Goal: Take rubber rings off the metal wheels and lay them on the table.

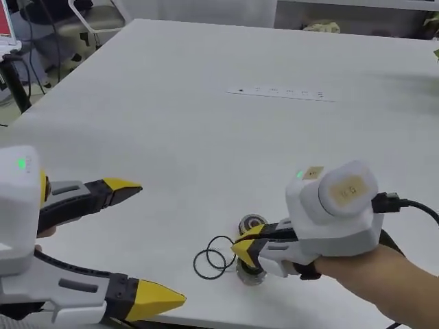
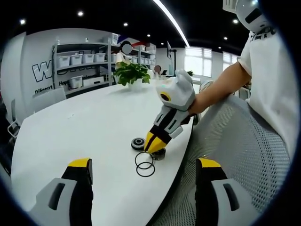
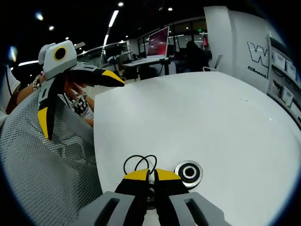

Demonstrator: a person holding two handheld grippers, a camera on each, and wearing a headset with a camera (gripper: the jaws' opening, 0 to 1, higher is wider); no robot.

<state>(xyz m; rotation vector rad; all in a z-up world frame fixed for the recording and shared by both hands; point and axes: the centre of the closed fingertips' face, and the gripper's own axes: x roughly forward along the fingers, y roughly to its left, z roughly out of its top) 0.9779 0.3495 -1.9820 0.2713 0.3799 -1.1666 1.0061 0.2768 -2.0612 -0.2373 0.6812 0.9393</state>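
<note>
Nearest us the L gripper (image 1: pixel 159 241) hangs w/ jaws spread wide & empty, then we see two loose rubber rings (image 1: pixel 214 257) flat & overlapping on the table (image 1: pixel 206 137), just beside the R gripper (image 1: pixel 239 248) clenched on a flat-lying metal wheel (image 1: pixel 250 271), axle up, w/ a 2nd wheel (image 1: pixel 252 224) just behind.

A green potted plant (image 2: pixel 130 74) stands in front of a metal shelf (image 2: pixel 78 69), which carries several grey storage boxes (image 2: pixel 87 58). A grey mesh chair (image 2: pixel 235 141) is in the foreground. Deeper in the room a monitor (image 3: pixel 157 41) shows a pink-red screen. A long ceiling light (image 2: pixel 169 21) is on.
</note>
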